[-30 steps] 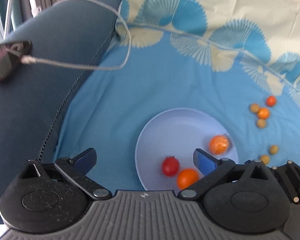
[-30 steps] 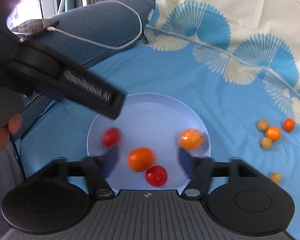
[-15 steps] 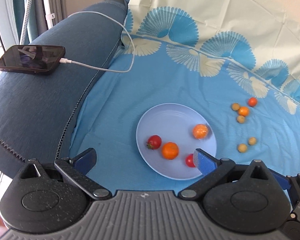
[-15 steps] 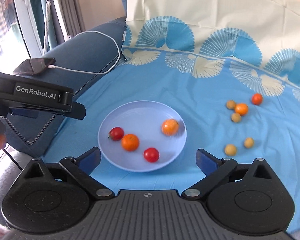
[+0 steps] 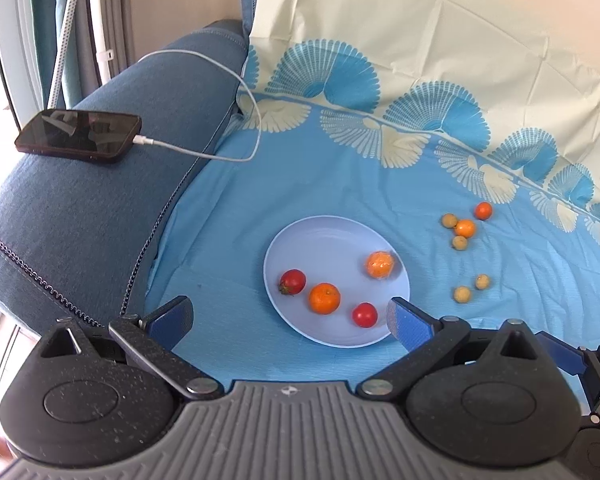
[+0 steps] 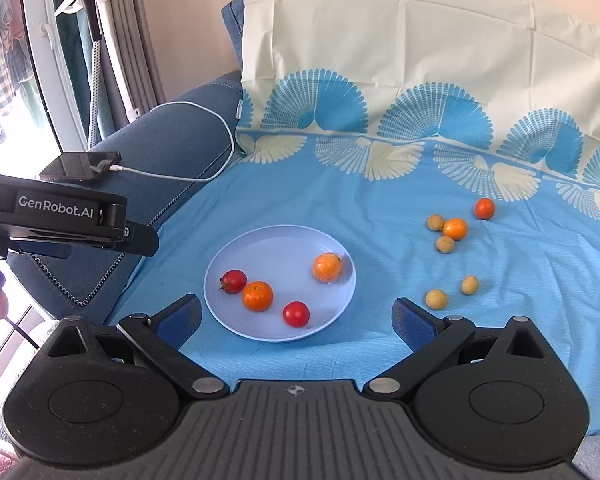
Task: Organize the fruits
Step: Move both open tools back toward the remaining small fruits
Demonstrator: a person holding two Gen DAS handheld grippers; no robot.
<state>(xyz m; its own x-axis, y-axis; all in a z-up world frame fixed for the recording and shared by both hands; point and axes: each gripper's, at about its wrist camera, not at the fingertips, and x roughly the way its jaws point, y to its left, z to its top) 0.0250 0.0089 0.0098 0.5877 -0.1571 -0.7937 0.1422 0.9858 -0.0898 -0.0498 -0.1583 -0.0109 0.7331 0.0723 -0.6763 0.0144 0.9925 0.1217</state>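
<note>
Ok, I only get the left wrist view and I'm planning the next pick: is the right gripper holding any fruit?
Observer: No. The right gripper has its fingers spread wide, with nothing between them.
Operator: And where does my left gripper sit relative to the plate?
Observer: From the right wrist view, the left gripper hangs off to the left of the plate, towards the sofa arm, not over the fruit.

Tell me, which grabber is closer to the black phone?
Left. The left gripper hangs beside the sofa arm, where the phone lies. The right gripper is farther to the right, in front of the plate.
</note>
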